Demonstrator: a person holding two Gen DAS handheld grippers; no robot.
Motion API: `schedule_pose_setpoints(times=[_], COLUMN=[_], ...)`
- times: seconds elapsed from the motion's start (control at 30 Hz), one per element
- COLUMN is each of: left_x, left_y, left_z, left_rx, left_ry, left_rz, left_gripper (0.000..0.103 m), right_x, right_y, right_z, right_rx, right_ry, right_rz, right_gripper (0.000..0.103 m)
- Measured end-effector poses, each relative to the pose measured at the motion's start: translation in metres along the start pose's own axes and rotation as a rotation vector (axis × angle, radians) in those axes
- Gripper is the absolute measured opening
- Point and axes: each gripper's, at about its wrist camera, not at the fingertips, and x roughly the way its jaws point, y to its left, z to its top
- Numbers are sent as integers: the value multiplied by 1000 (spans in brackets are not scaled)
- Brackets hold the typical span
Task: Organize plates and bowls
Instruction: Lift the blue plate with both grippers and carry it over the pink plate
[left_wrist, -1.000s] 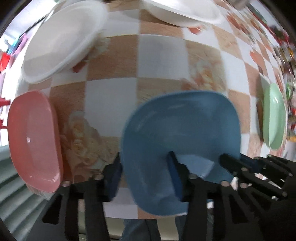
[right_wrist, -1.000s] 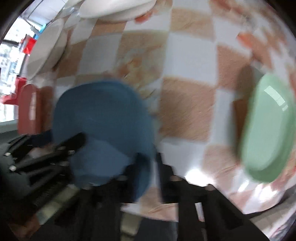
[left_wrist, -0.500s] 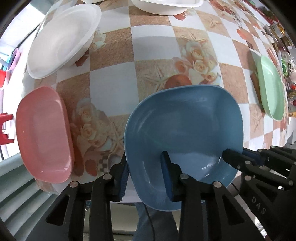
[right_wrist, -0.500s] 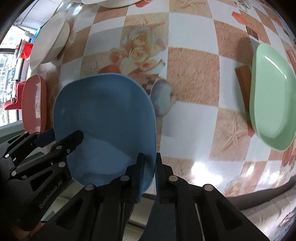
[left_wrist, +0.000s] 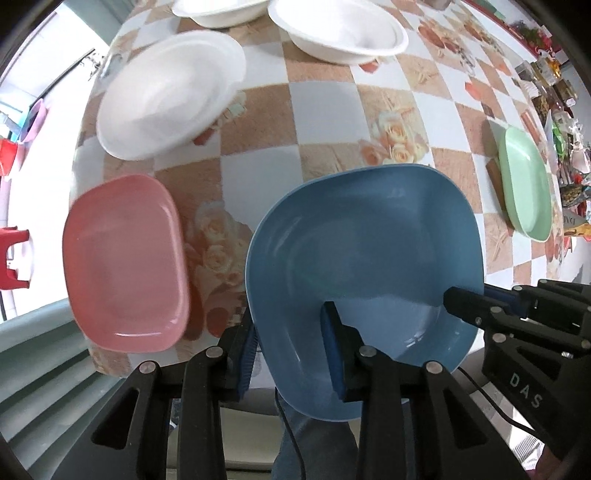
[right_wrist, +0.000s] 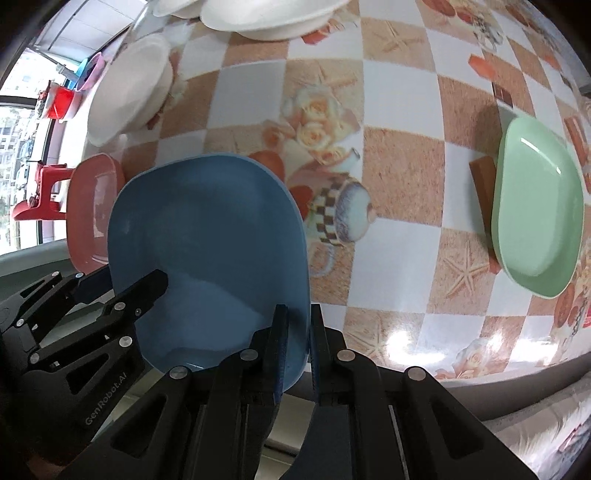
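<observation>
Both grippers carry one thing between them: a squarish blue plastic plate (left_wrist: 364, 273) with a raised rim, held above the near edge of the checked, rose-printed tablecloth (left_wrist: 325, 110). The left gripper (left_wrist: 291, 354) straddles the plate's near-left rim, one pad outside and one inside; its jaws stand narrowly apart, and the outer pad looks to sit a shade off the wall, so I cannot be sure how firmly it bites. The right gripper (right_wrist: 297, 341) is pinched almost fully together on the near-right rim, the thin wall clamped between its blue pads. A likely home for the plate is the salmon-pink rounded plastic plate (left_wrist: 123, 260) lying just to its left, the same shape — the mint-green one (left_wrist: 526, 184) sits well apart on the far right, and the white round bowls (left_wrist: 166, 98) lie further back. To do this well, I would keep both hands level with each other so the plate does not twist in the pinch, carry it clear of the pink rim, centre it squarely over that plate — then lower flat and let both grips go together.
</observation>
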Motion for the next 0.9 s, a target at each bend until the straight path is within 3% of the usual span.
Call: schedule_pose_setpoints(times=[0.07, 0.1, 0.33, 0.9], left_x=[-5, -9, -23, -54], left_y=[0, 3, 18, 128], left_z=[-4, -6, -8, -17], left_rx=[-1, -1, -32, -155], left_ry=[-15, -20, -56, -110], left_rz=[1, 2, 18, 71], left_gripper=[36, 36, 36, 36], right_x=[-4, -5, -7, 10], right_y=[1, -4, 26, 133], right_z=[6, 24, 23, 52], right_rx=[-5, -7, -48, -141], right_ry=[-5, -5, -16, 27], right_rz=[-3, -4, -9, 63], right_gripper=[12, 12, 12, 12])
